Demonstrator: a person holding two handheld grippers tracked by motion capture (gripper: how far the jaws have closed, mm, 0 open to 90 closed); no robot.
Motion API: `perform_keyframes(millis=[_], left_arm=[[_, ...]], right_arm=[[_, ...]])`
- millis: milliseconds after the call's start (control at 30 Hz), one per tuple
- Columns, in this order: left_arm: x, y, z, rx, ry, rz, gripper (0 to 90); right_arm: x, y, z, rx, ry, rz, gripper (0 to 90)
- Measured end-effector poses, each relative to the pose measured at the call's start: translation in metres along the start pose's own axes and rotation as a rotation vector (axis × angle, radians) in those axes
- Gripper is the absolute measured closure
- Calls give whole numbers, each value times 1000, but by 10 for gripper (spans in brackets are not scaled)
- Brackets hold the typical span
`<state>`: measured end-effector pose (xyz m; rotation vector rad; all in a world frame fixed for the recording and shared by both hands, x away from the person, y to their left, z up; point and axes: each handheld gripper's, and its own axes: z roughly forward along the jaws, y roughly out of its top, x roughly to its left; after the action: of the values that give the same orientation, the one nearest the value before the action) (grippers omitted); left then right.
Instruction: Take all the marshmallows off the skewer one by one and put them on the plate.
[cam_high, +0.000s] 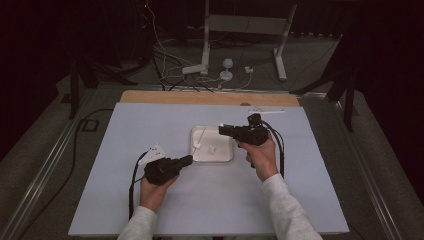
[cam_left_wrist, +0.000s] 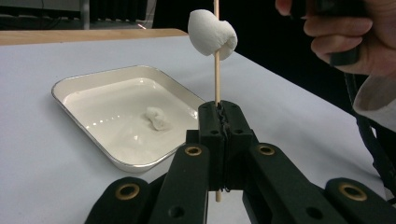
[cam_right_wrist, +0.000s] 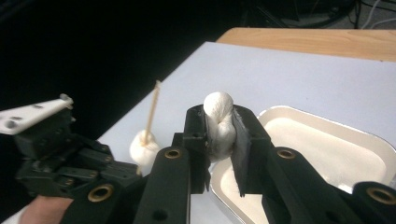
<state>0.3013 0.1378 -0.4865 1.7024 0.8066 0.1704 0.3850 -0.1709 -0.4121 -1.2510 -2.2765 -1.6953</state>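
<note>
My left gripper (cam_left_wrist: 219, 112) is shut on a thin wooden skewer (cam_left_wrist: 216, 81) that stands upright. A white marshmallow (cam_left_wrist: 211, 32) is threaded on the skewer well above the jaws. My right gripper (cam_right_wrist: 219, 119) is shut on a second white marshmallow (cam_right_wrist: 218, 109), squeezed between its pads above the near edge of the white tray (cam_right_wrist: 327, 140). In the high view the left gripper (cam_high: 187, 160) sits at the tray's (cam_high: 227, 159) left front corner, and the right gripper (cam_high: 221, 130) reaches in from the right. Another marshmallow (cam_high: 212, 149) lies inside the tray (cam_left_wrist: 70, 84).
The tray rests mid-table on a pale blue-grey mat (cam_high: 150, 200) over a wooden tabletop (cam_high: 150, 96). The hand holding the right gripper (cam_left_wrist: 345, 37) hangs close above and right of the skewer. Cables and metal stand legs (cam_high: 280, 50) lie on the floor beyond the table.
</note>
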Motion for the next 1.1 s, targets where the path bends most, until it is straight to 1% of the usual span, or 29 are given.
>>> perform_keyframes(millis=[33,100,133,167,233,367,433,467,500,533,567,600,700,867,900,967,1000,1033,1067,1100], left_arm=[[0,0,0,-1,0,-1,900],[0,0,0,-2,-1,-3,900],[0,0,0,-2,-1,-3,900],[0,0,0,-2,-2,-3,900],[0,0,0,-3,-2,-4,900],[0,0,0,-5,-1,-6,900],[0,0,0,-5,0,-5,900],[0,0,0,-5,0,-6,900],[0,0,0,-5,-1,-7,900],[0,0,0,-5,0,-8,900],[0,0,0,-4,-1,-8,900],[0,0,0,-4,-1,-8,900],[0,0,0,-3,-1,-9,900],[0,0,1,-3,-4,-10,900],[0,0,1,-2,-3,-10,900],[0,0,1,-2,-5,-10,900],[0,0,1,-2,-4,-10,900],[0,0,1,-1,-4,-11,900],[0,0,1,-1,-4,-11,900],[0,0,1,-1,-3,-11,900]], right_arm=[[0,0,0,0,0,0,775],[-1,-3,4,10,-21,-6,774],[-1,-3,4,10,-21,-6,774],[-2,-4,6,17,-34,-10,773],[-2,-5,7,18,-39,-11,772],[-5,-10,13,44,-79,-23,771],[-6,-11,15,48,-84,-23,770],[-7,-13,17,58,-101,-26,769],[-7,-13,17,58,-101,-26,769],[-9,-16,20,68,-116,-29,768],[-9,-16,20,68,-116,-29,768],[-10,-18,22,81,-133,-34,766],[-12,-22,27,103,-156,-44,764],[-17,-30,34,138,-183,-32,752],[-18,-32,36,148,-192,-31,728],[-20,-34,38,161,-214,-25,635],[-20,-34,38,161,-214,-25,635],[-21,-35,39,174,-227,-23,515],[-22,-36,40,180,-234,-26,471],[-22,-36,40,180,-234,-26,471]])
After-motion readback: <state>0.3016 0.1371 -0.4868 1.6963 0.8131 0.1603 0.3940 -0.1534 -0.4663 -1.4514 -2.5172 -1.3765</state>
